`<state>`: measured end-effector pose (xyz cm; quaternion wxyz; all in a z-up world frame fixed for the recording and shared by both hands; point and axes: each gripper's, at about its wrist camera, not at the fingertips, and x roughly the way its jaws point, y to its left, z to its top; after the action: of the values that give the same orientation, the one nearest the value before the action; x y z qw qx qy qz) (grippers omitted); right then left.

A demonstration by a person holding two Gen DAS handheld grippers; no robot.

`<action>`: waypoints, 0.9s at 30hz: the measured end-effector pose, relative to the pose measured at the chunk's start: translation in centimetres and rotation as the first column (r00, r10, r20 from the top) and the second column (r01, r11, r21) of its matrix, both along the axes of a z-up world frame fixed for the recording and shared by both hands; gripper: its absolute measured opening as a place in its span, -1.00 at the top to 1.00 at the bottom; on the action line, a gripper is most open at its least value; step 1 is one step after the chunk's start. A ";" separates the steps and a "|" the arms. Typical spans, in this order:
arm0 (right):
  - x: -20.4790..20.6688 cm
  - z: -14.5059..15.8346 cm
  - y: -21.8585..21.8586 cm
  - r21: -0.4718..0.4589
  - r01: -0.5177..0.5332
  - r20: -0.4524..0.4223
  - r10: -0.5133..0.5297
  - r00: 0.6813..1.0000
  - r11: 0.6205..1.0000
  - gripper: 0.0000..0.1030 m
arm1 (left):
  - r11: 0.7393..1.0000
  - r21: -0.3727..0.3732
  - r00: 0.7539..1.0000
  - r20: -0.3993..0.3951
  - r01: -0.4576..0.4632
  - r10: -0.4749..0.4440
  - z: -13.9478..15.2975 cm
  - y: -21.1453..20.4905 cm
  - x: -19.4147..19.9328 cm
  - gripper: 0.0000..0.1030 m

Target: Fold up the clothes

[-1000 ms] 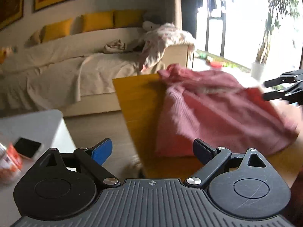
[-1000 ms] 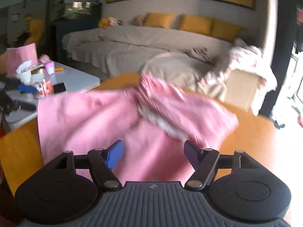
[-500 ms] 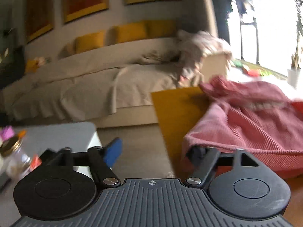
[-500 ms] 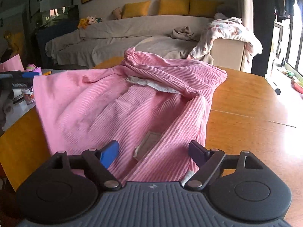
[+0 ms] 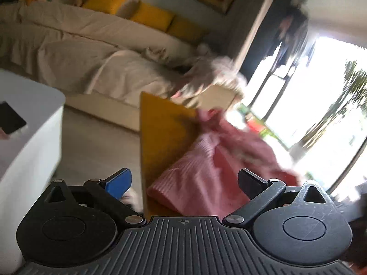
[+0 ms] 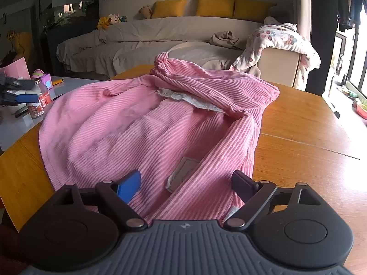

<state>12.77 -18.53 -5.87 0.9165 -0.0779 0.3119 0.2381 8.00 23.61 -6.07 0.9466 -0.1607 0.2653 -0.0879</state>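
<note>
A pink ribbed garment (image 6: pixel 149 123) lies crumpled on the wooden table (image 6: pixel 309 142), with a white lace trim and a grey label showing. It also shows, blurred, in the left wrist view (image 5: pixel 206 171). My right gripper (image 6: pixel 185 186) is open and empty, low over the garment's near edge. My left gripper (image 5: pixel 184 181) is open and empty, tilted, just off the table's left edge by the garment's corner. The left gripper also appears at the far left of the right wrist view (image 6: pixel 18 91).
A white side table (image 5: pixel 29 142) with a black phone (image 5: pixel 10 118) stands left of the wooden table. A jar (image 6: pixel 40 100) and small items sit on it. A covered sofa (image 6: pixel 160 39) with yellow cushions runs behind. A bright window (image 5: pixel 321 105) is at the right.
My left gripper has drawn back from the garment corner and tilted, with its jaws wider apart. My right gripper has moved slightly closer over the garment. The garment has settled on the table.
</note>
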 end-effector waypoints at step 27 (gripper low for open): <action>0.1 0.0 -1.0 0.086 0.030 -0.011 -0.030 1.000 0.996 -0.74 | 0.681 0.663 0.928 -0.060 0.313 -0.368 1.3 -12.7 -0.7 0.83</action>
<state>12.85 -19.56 -5.84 0.9210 -0.0324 0.3067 0.2379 7.33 10.87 -4.80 0.9179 0.2405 0.2669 -0.1687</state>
